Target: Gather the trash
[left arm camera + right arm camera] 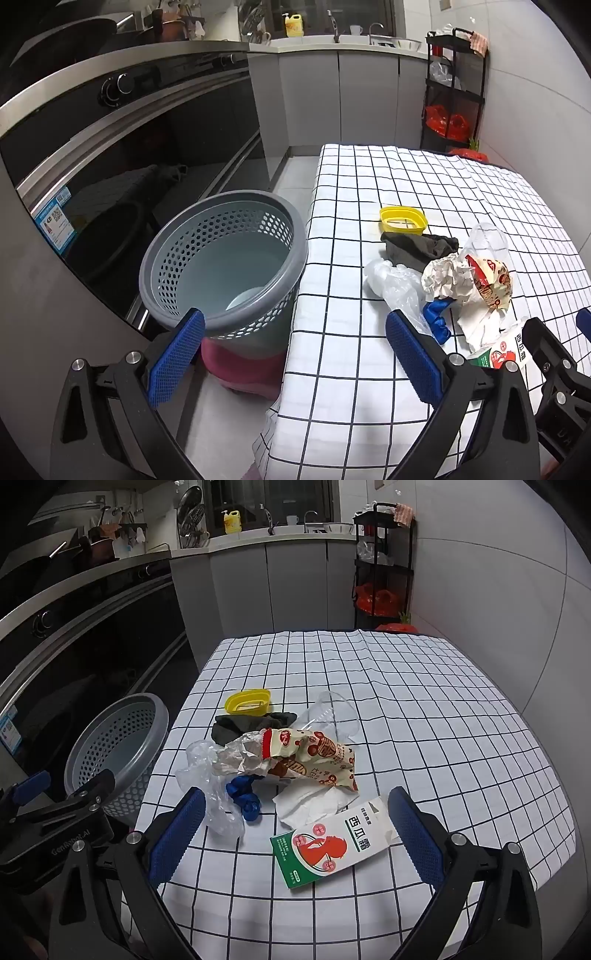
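A pile of trash lies on the checked tablecloth [424,709]: a printed snack wrapper [314,757], crumpled paper [243,757], a clear plastic bag [214,794], a blue scrap [243,797], a white tissue [310,805], a clear cup [332,716], a dark cloth [240,725], a yellow lid [247,701] and a green-and-white carton [332,845]. A grey perforated bin [225,258] stands left of the table. My left gripper [295,354] is open and empty, between bin and pile. My right gripper [295,838] is open, hovering above the carton.
A black oven front [110,166] and counter run along the left. A black shelf rack [384,565] with red bags stands at the back by the tiled wall. The bin sits on a dark red stool [243,365]. A white object lies inside the bin [243,297].
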`<state>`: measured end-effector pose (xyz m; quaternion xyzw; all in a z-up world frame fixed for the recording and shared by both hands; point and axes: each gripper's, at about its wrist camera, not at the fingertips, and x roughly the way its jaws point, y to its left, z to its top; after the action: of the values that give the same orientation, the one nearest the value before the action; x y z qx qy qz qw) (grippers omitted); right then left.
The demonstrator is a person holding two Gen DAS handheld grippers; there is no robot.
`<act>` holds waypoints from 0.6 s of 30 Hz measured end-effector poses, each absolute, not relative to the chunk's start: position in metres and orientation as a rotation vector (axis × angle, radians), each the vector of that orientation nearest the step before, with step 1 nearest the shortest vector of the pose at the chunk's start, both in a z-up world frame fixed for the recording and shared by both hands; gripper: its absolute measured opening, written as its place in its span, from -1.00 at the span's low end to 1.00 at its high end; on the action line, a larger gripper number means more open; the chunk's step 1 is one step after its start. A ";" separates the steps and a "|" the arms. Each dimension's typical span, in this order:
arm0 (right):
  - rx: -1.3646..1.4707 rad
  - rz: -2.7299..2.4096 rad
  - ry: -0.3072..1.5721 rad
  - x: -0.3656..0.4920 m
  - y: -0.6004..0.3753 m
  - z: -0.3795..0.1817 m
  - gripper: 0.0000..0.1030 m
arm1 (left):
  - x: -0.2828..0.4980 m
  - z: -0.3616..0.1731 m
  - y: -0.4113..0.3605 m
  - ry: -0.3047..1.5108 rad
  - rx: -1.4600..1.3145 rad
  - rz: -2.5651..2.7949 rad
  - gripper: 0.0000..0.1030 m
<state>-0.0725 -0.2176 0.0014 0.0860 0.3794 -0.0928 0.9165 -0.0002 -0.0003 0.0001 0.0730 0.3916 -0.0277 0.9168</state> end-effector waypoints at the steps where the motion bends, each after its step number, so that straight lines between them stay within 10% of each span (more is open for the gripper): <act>1: 0.176 -0.192 0.781 -0.073 -0.218 0.002 0.84 | 0.000 0.000 0.000 0.803 0.149 -0.058 0.87; 18: 0.181 -0.189 0.770 -0.076 -0.219 0.007 0.84 | -0.001 0.003 0.001 0.800 0.147 -0.064 0.87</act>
<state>-0.0762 -0.2193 0.0070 0.0879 0.3744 -0.0918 0.9185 -0.0009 0.0013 0.0035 0.0715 0.3889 -0.0310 0.9180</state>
